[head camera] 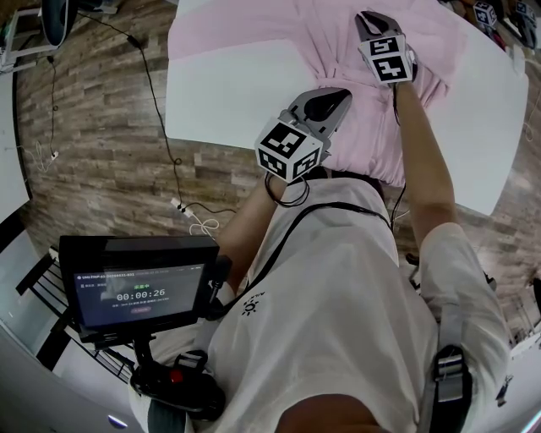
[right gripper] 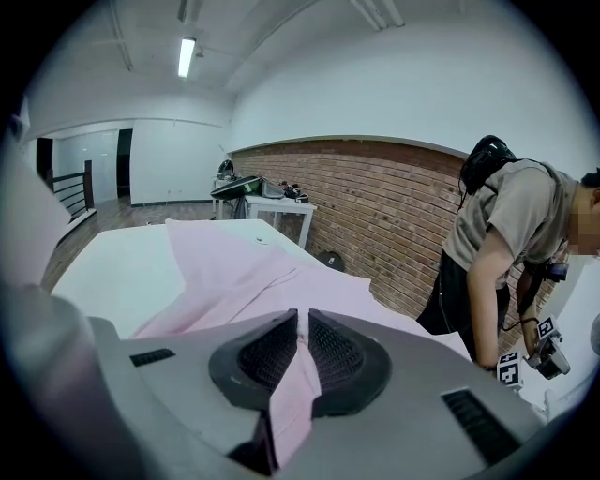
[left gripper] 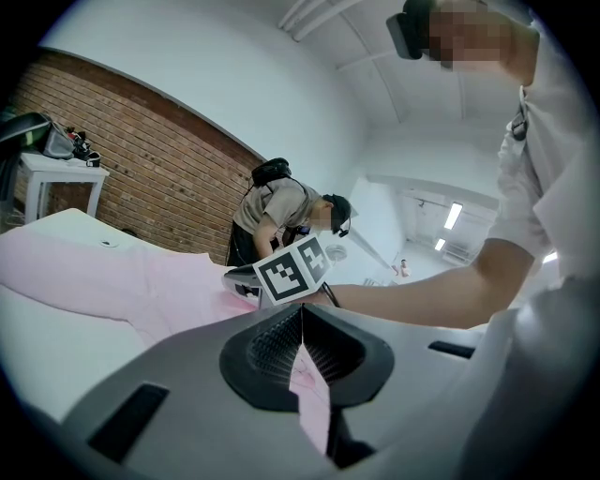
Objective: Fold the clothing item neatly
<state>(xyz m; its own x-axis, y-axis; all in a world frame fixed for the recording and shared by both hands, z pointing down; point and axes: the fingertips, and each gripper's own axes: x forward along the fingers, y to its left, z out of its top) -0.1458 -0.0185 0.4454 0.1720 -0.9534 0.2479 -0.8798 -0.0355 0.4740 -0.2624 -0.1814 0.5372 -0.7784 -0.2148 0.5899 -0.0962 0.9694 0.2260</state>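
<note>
Shirt — pink — lies lengthwise away across table, near end bunched.

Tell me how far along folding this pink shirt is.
Early stage. Done: the pink shirt lies on the white table, bunched near the person. In hand: the left tool and the right tool are each shut on its fabric. Left: no neat fold shows yet, so the folding itself remains.

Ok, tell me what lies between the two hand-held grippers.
Only bunched fabric of the pink garment, which the left hand-held gripper and the right hand-held gripper both clamp; the head view shows it.
</note>
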